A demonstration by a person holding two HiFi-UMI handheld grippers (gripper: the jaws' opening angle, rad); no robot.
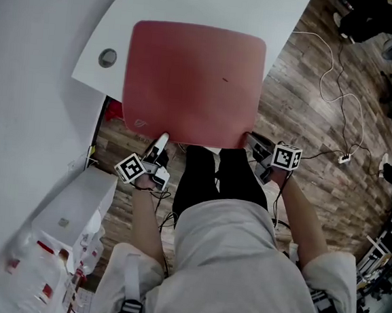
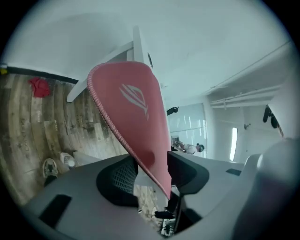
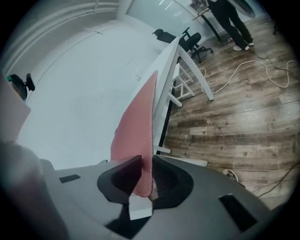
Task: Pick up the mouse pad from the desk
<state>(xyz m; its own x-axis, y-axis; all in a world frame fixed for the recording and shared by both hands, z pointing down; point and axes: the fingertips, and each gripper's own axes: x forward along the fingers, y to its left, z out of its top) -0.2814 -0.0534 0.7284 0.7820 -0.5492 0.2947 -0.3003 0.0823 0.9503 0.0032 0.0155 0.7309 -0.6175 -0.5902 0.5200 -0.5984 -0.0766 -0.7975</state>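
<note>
A red mouse pad (image 1: 192, 84) lies on the white desk (image 1: 196, 2), its near edge hanging over the desk's front. My left gripper (image 1: 162, 141) is at the pad's near left corner. In the left gripper view the pad (image 2: 131, 112) runs slanted through the left gripper (image 2: 150, 173), whose jaws stand wide apart and open around it. My right gripper (image 1: 252, 142) is at the near right corner. In the right gripper view the pad's stitched edge (image 3: 138, 126) stands upright between the jaws of the right gripper (image 3: 146, 176), which are shut on it.
A round cable hole (image 1: 108, 57) sits in the desk left of the pad. A white cabinet (image 1: 76, 203) stands at my left. A white cable (image 1: 339, 76) trails over the wooden floor at the right. Office chairs (image 3: 192, 40) and a standing person (image 3: 229, 18) are farther off.
</note>
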